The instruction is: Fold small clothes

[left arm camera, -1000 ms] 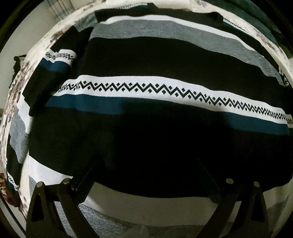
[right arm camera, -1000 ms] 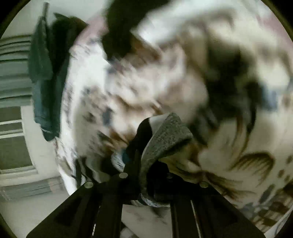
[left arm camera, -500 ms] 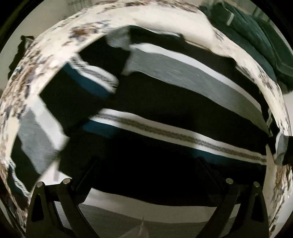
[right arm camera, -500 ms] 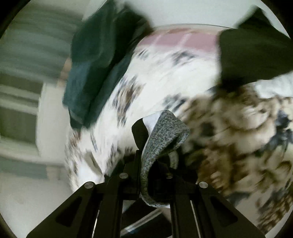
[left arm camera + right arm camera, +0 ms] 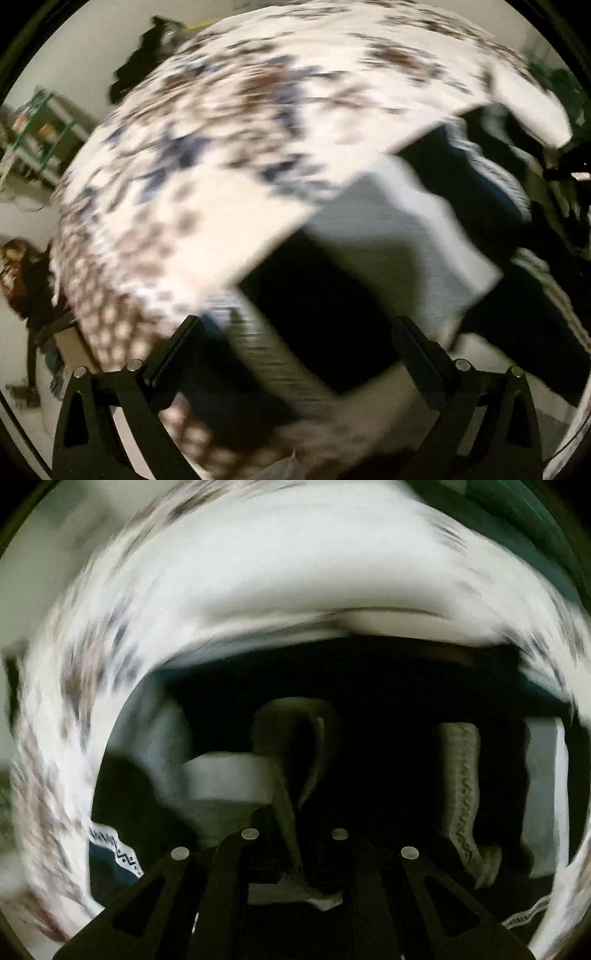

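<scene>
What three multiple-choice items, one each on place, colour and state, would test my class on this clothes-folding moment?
1. Where does the striped garment lie?
A on a floral-patterned cover
B in a basket
C on a hanger

2. What colours is the garment?
A red and yellow
B black, white and grey
C pink

3. How does the right gripper stand?
A wide open
B out of view
C shut on cloth

Answers: 1 A, the floral cover lies under the garment. 2 B, those bands show. 3 C, fabric passes between its closed jaws, while the left gripper is open.
</scene>
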A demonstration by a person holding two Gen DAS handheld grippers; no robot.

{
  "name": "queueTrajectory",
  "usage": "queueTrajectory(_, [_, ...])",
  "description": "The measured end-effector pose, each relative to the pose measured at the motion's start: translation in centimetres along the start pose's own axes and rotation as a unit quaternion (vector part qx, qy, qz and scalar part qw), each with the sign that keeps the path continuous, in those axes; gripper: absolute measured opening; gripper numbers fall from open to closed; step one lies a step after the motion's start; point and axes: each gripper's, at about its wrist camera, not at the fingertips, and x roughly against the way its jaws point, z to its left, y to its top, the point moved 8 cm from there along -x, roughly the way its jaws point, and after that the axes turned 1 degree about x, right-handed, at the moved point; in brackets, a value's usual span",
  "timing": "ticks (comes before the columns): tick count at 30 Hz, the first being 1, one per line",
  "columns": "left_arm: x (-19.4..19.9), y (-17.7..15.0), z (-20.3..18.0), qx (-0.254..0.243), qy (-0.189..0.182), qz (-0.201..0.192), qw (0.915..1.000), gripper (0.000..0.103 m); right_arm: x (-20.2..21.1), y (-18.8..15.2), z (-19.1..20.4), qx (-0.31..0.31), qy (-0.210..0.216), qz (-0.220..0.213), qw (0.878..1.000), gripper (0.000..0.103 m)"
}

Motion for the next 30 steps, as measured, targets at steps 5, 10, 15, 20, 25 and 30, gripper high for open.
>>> queueTrajectory(5, [-0.5,0.0,5.8,0.044,0.020,0.007,0.9988,0.103,-3.4,0.3,5.5,0.015,-0.051,0.028,0.998,0.011])
queueTrajectory(10, [-0.7,-1.1,9.6,0.089,0.001,0.022,0.9958,0.103,-1.4,-0.7,6.1,-0.059,0.184,0.042,0.980,0.059])
queueTrajectory(15, [-2.1,-3.7,11.7,0.135,-0.042,0.057,0.9884,0.103,-0.4,-4.2,1.6,-0.131,0.205,0.023,0.970,0.062])
queueTrajectory(20, [-6.0,-6.0,10.7,0.178,-0.104,0.113,0.9720,0.101,0.9,-6.4,-2.0,-0.196,0.171,0.072,0.963,0.062])
queueTrajectory(25, [-6.3,-4.8,10.3,0.199,-0.093,0.078,0.9725,0.036,3.1,-10.3,-4.4,-0.206,0.171,0.099,0.958,0.062])
queueTrajectory(30, [-2.1,-0.4,11.2,0.207,-0.128,0.024,0.9696,0.004,2.7,-11.3,-1.5,-0.167,0.153,0.106,0.968,0.062])
